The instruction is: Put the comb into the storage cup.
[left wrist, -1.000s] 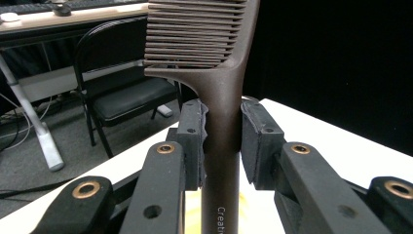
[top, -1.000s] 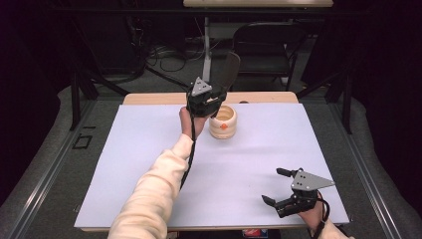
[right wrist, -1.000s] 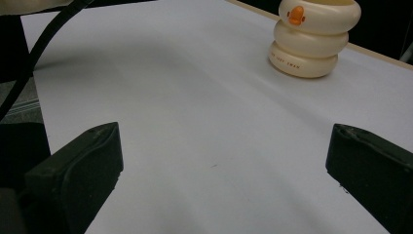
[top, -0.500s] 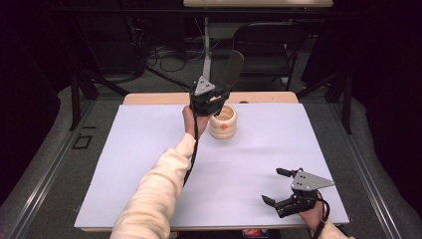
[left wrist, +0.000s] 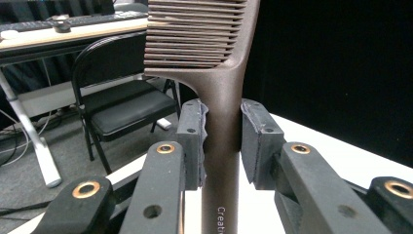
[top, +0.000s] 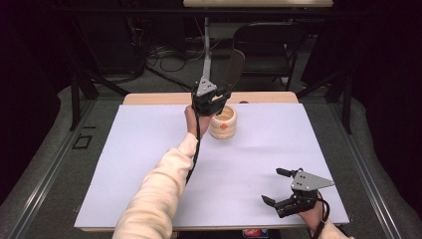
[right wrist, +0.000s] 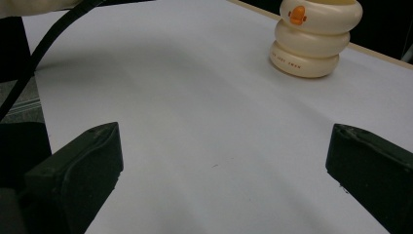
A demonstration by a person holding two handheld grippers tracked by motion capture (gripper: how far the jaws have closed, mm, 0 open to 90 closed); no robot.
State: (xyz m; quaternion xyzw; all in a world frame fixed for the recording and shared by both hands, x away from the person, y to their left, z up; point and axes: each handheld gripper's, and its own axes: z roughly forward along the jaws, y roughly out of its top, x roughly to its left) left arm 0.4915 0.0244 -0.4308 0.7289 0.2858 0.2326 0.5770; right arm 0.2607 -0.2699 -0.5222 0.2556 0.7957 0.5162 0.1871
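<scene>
My left gripper (top: pixel 219 97) is raised over the far middle of the white table, shut on the handle of a dark brown comb (left wrist: pixel 220 97) that stands upright, teeth end up (top: pixel 234 67). Both pads clamp the handle in the left gripper view. Just below and right of it stands a cream ribbed cup with an orange duck mark (top: pixel 223 122) (right wrist: pixel 315 36). My right gripper (top: pixel 276 186) (right wrist: pixel 224 161) rests near the table's front right, jaws wide open with only bare table between them.
The white table sheet (top: pixel 149 149) has a wooden strip along its far edge (top: pixel 263 97). A black folding chair (left wrist: pixel 122 97) and a desk leg stand behind the table. The person's cream sleeve (top: pixel 154 194) crosses the table's middle.
The left gripper with the comb has shifted slightly right toward the cup. The right gripper has kept still.
</scene>
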